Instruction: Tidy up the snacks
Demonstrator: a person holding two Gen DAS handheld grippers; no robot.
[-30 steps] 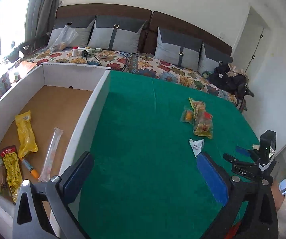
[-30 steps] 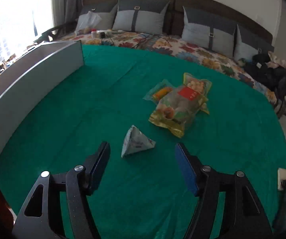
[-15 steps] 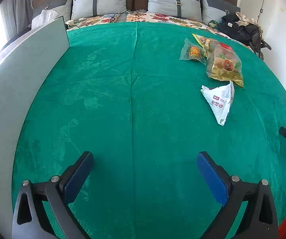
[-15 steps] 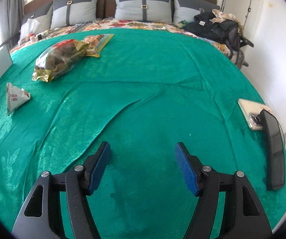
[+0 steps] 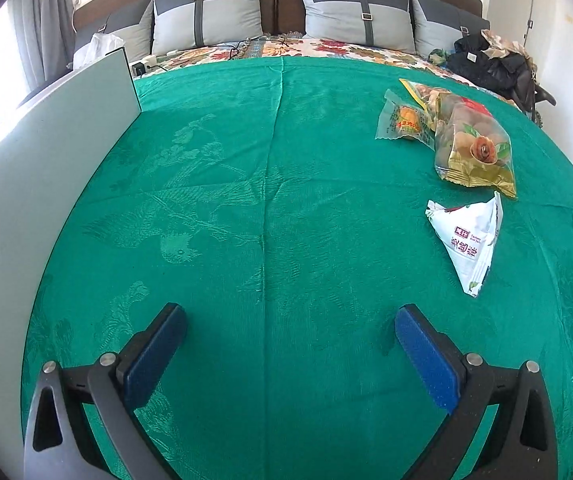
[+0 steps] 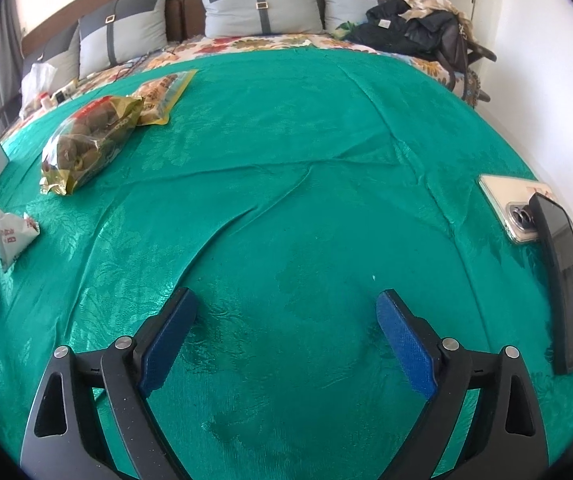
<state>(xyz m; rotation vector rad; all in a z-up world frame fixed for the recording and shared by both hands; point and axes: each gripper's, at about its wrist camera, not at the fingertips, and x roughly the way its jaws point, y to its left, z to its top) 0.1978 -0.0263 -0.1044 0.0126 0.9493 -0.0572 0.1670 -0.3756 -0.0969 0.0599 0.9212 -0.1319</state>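
Both tools are spread wide and empty: left tool (image 5: 290, 334) and right tool (image 6: 286, 320) are held low over the green bedspread (image 5: 266, 200), nothing between the blue pads; the right tool's jaws have just been opening. Snacks lie well apart from both: white pack (image 5: 468, 238) nearest, right of the left tool, then the big bag (image 5: 472, 148) and small pack (image 5: 404, 122) touching behind it. White box wall (image 5: 46, 168) is seen at left. White pack is best taken first: jaws to be centred across its puffed middle, closed gently so contents are not crushed. Phone (image 6: 510, 208) at right is to be avoided.
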